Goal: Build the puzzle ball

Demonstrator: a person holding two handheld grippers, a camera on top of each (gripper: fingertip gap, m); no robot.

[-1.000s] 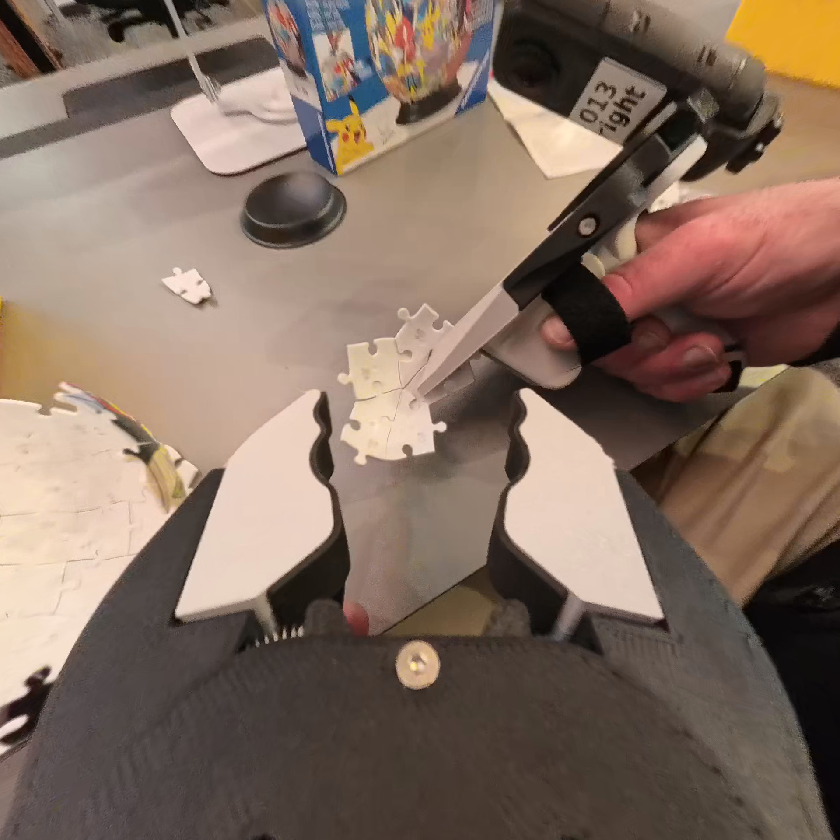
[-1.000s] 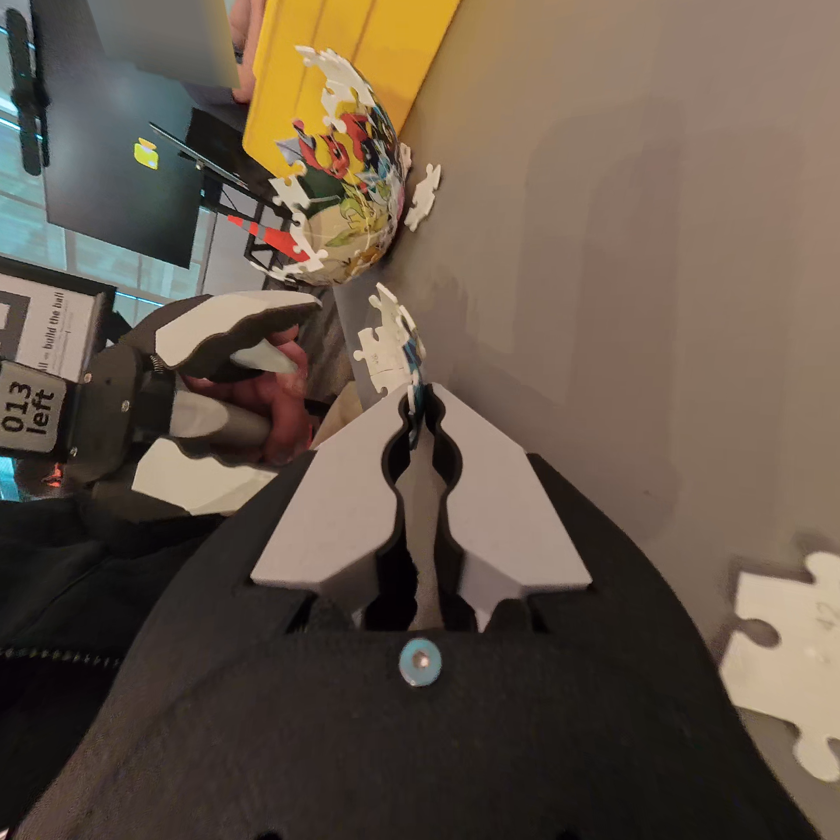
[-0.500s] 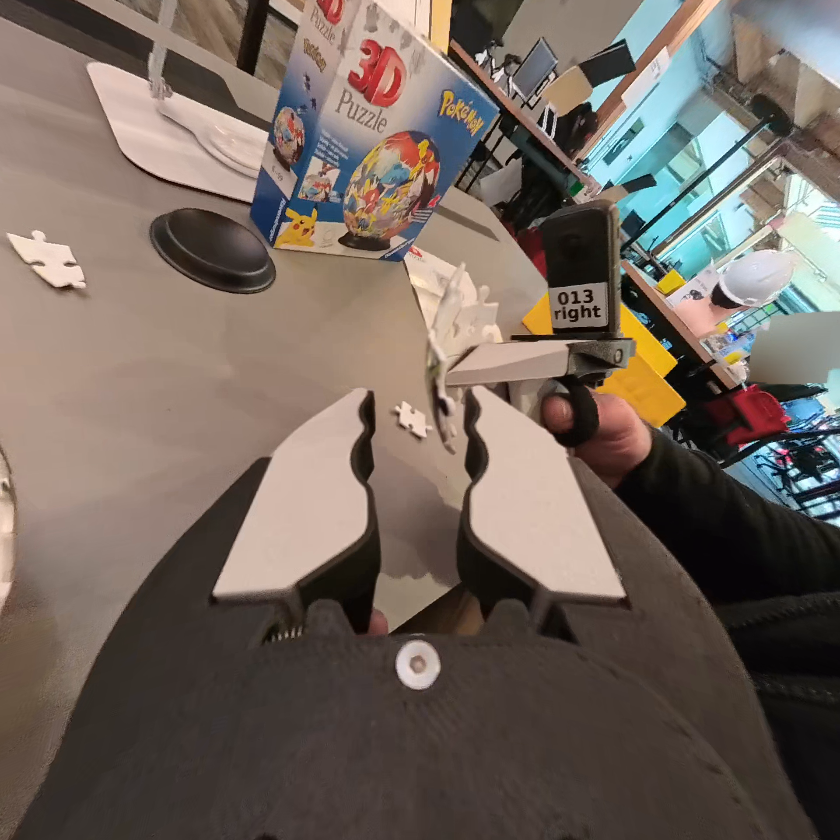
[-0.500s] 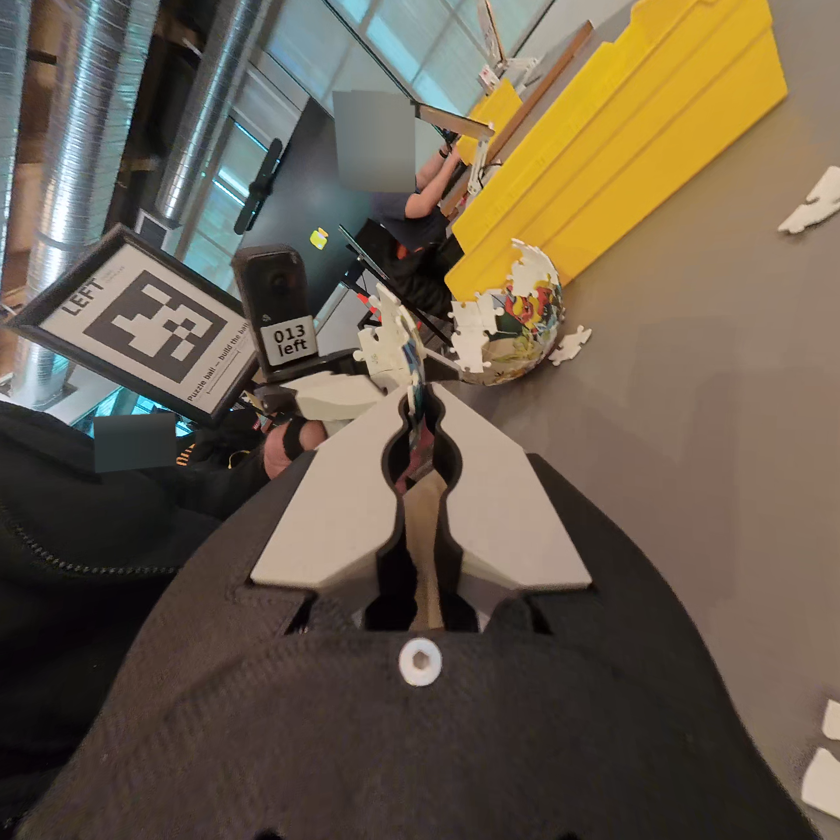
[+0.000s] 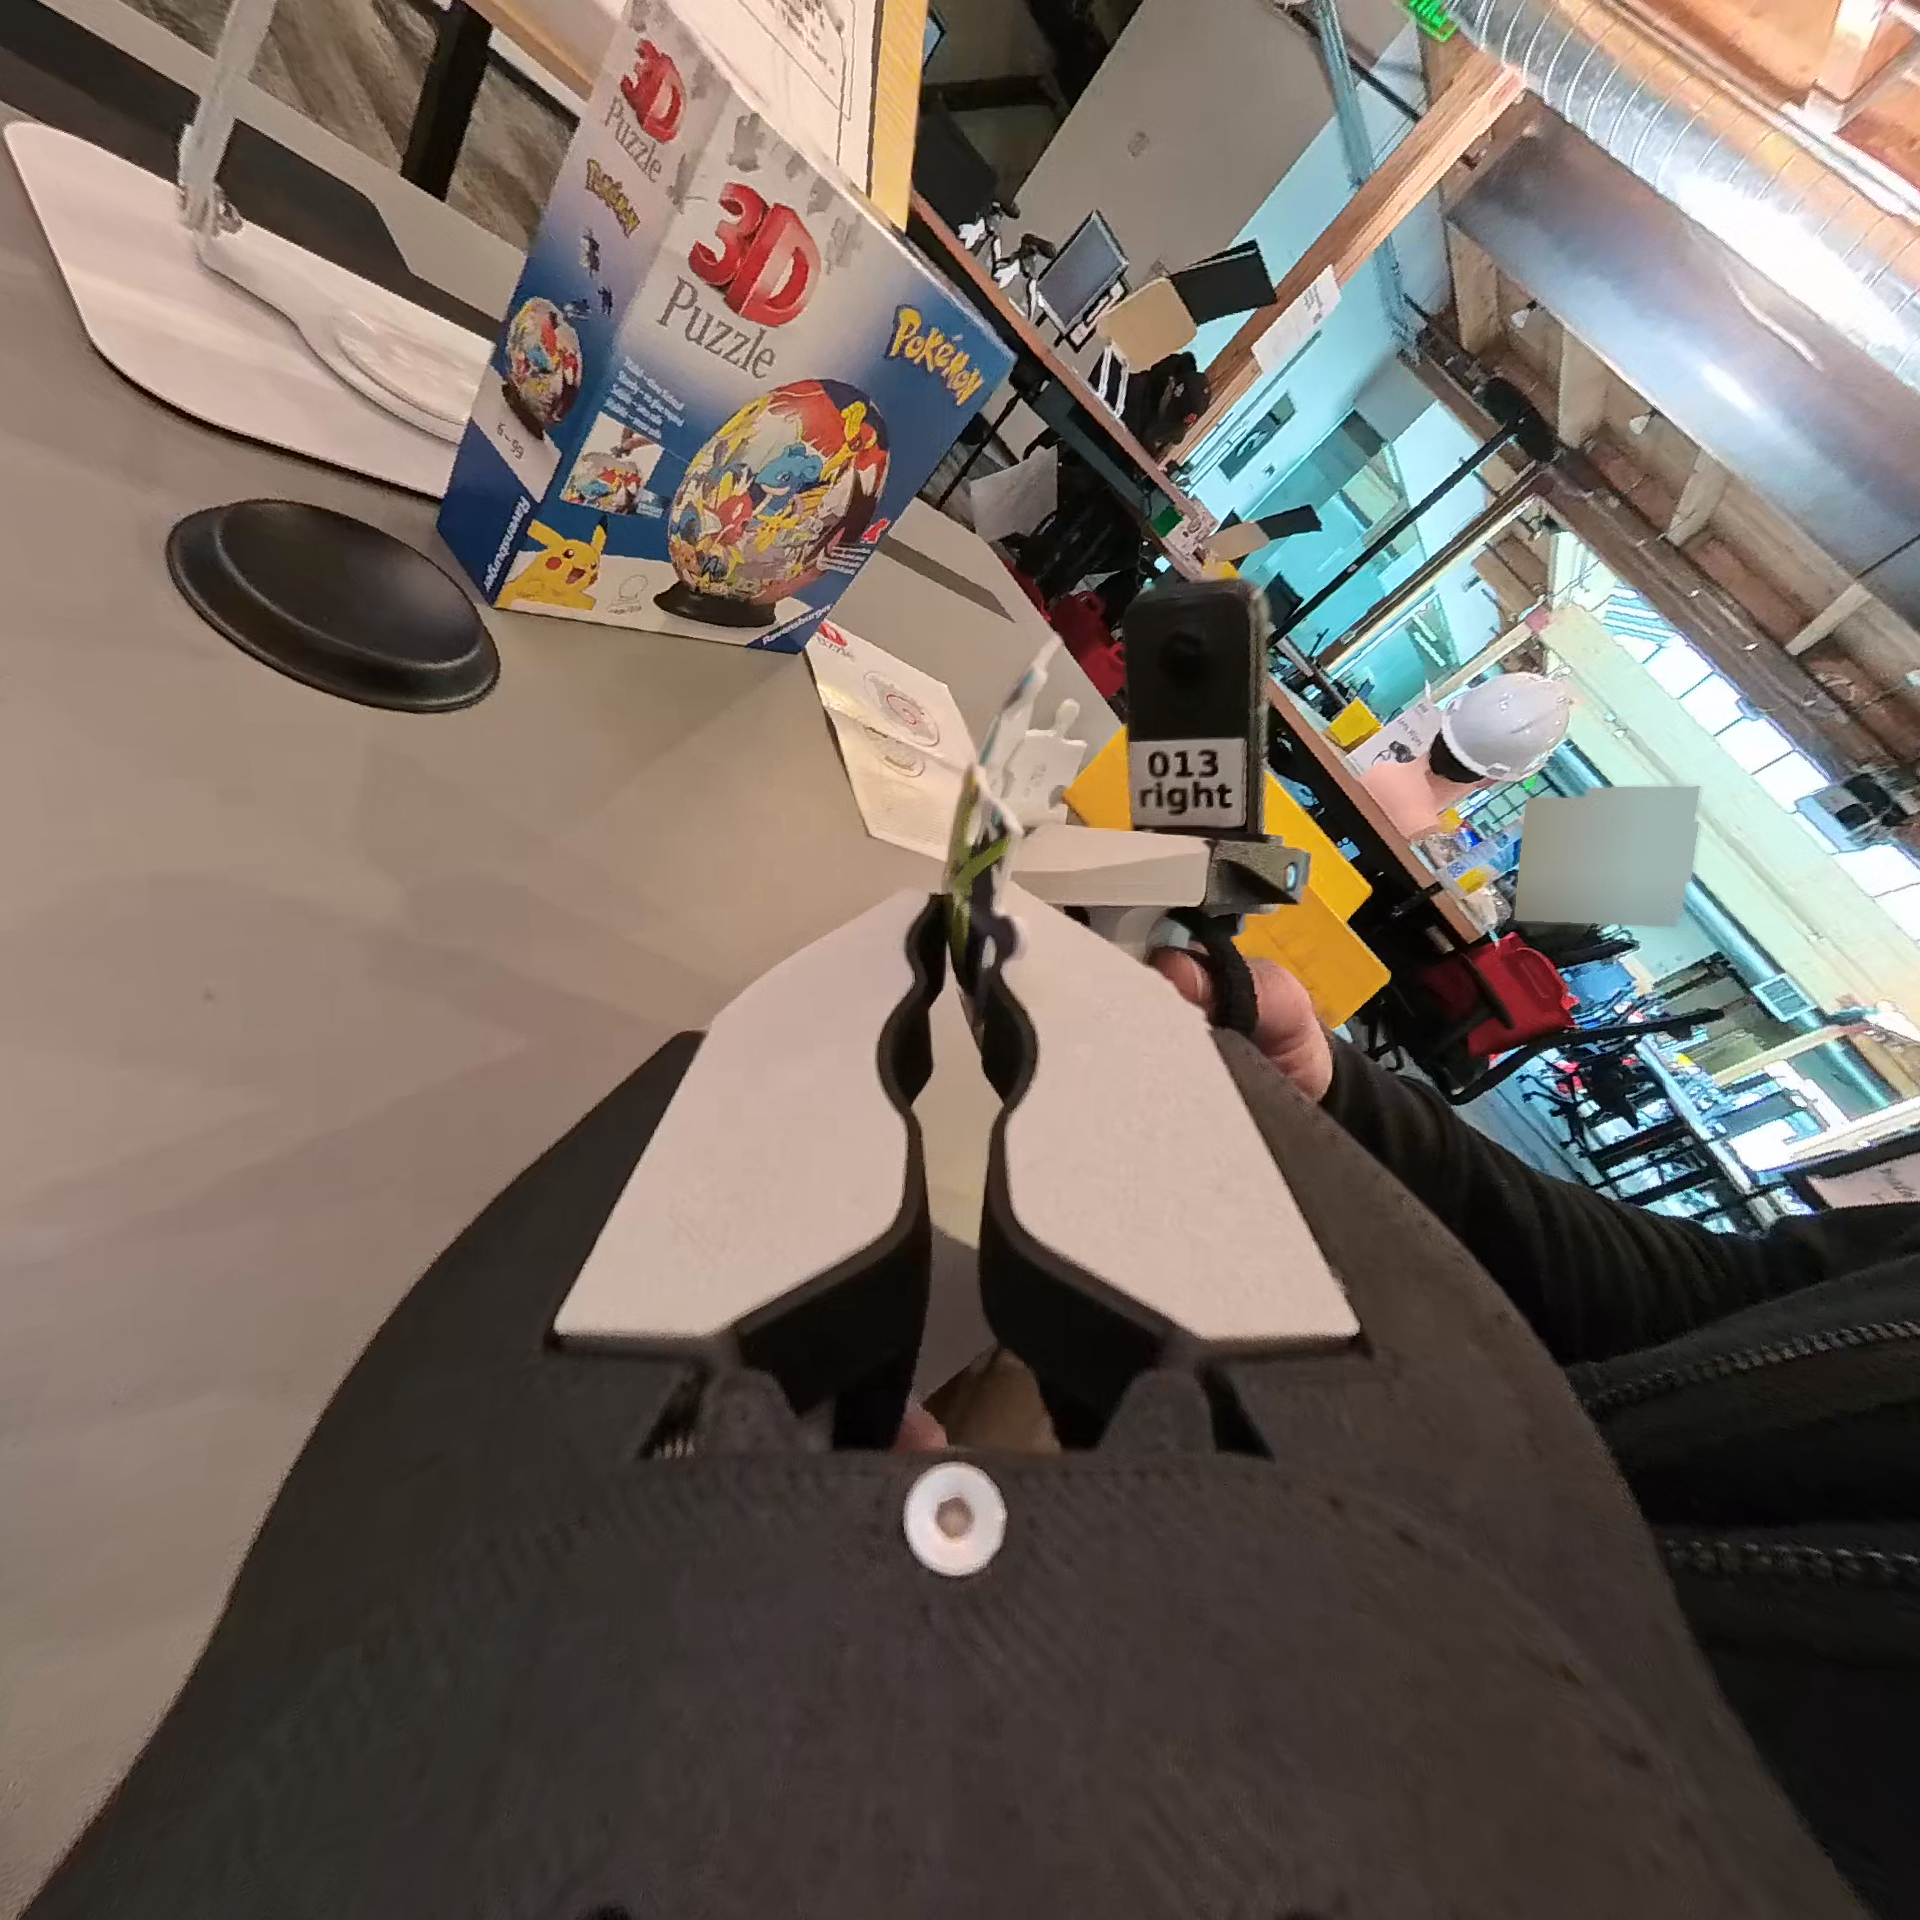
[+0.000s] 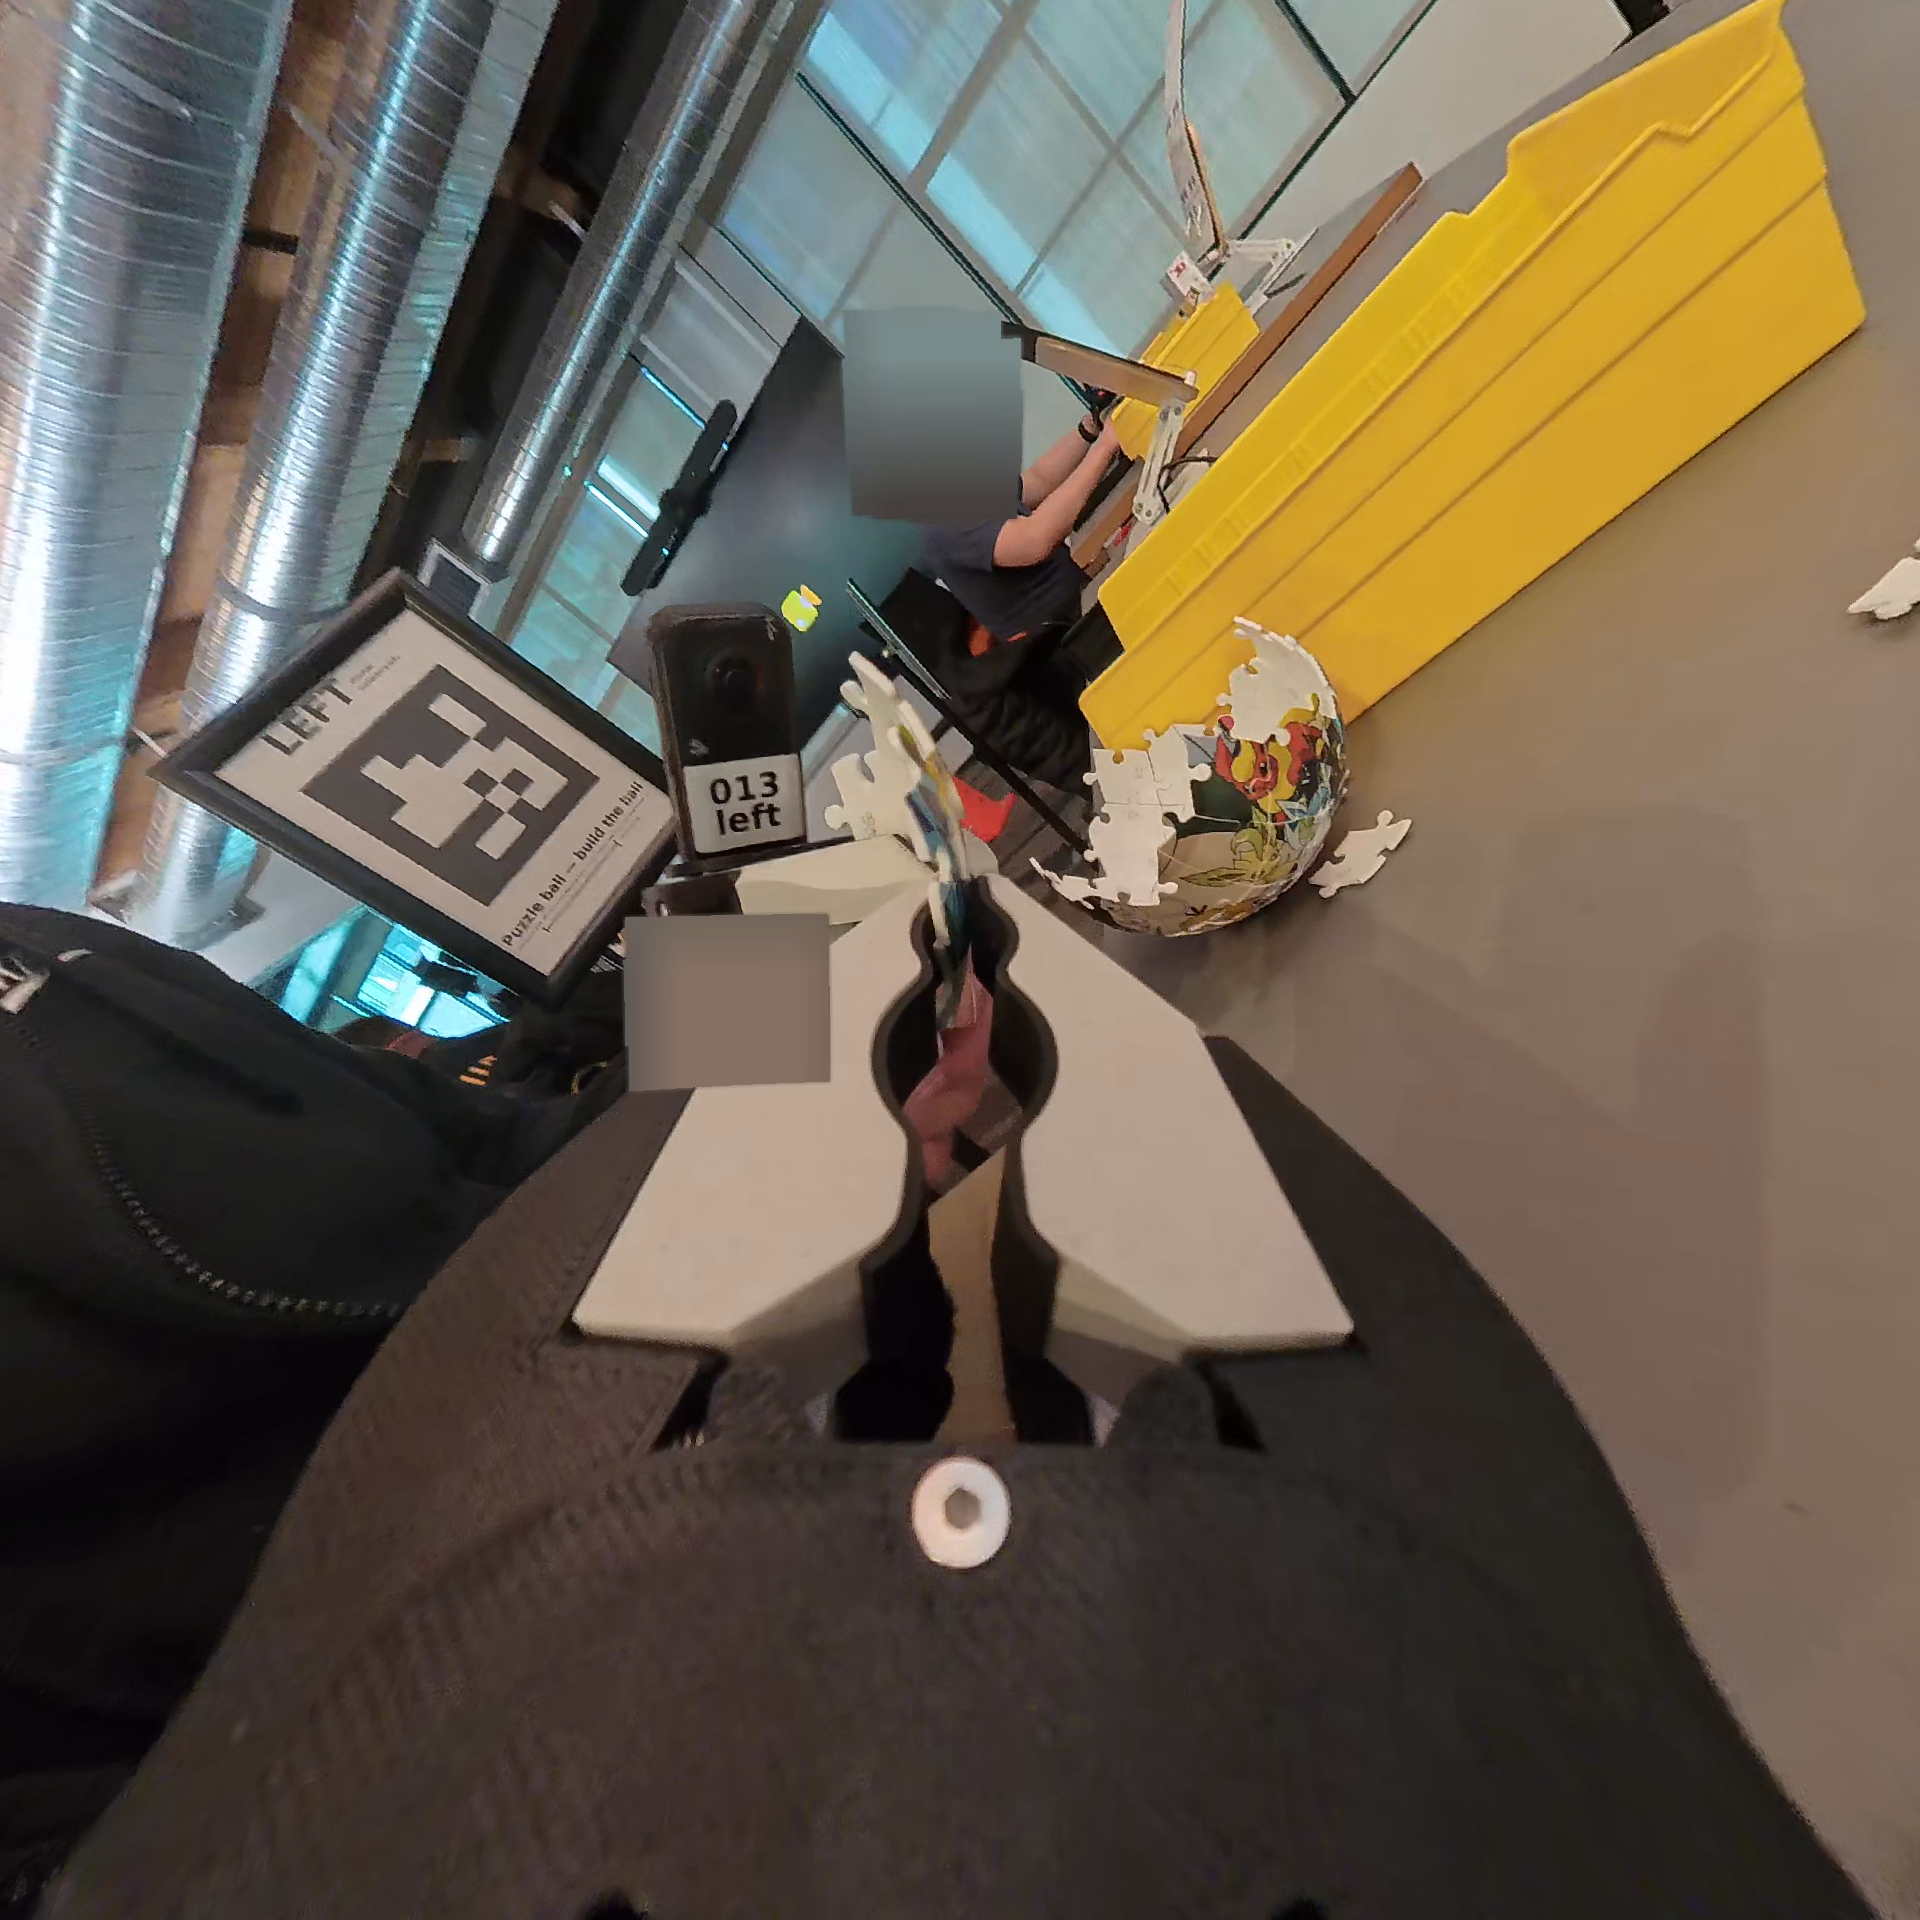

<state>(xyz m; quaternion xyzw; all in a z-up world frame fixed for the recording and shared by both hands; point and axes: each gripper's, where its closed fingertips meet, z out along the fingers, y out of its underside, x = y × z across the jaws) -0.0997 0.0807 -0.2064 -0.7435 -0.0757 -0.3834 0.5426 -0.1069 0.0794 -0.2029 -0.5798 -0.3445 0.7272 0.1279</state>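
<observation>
Both grippers pinch one joined puzzle chunk (image 5: 982,831) held edge-on in the air above the grey bench (image 5: 312,935). Left gripper (image 5: 961,935) is pressed onto its lower edge; right gripper (image 6: 961,904) is clamped on it too. Half-built ball (image 6: 1236,810) sits on the bench at 1 o'clock in the right view, touching a yellow bin (image 6: 1507,416), with a loose piece (image 6: 1361,852) just beside it. Printed puzzle box (image 5: 717,436) at 11 o'clock in the left view; black round stand (image 5: 332,603) at 10 o'clock. White label stickers sit on both cameras and a framed sign (image 6: 426,779) at 10 o'clock in the right view; the writing is not transcribed.

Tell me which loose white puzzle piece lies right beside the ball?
The piece touching the ball on its right; the other piece lies far off near the picture's edge.
</observation>
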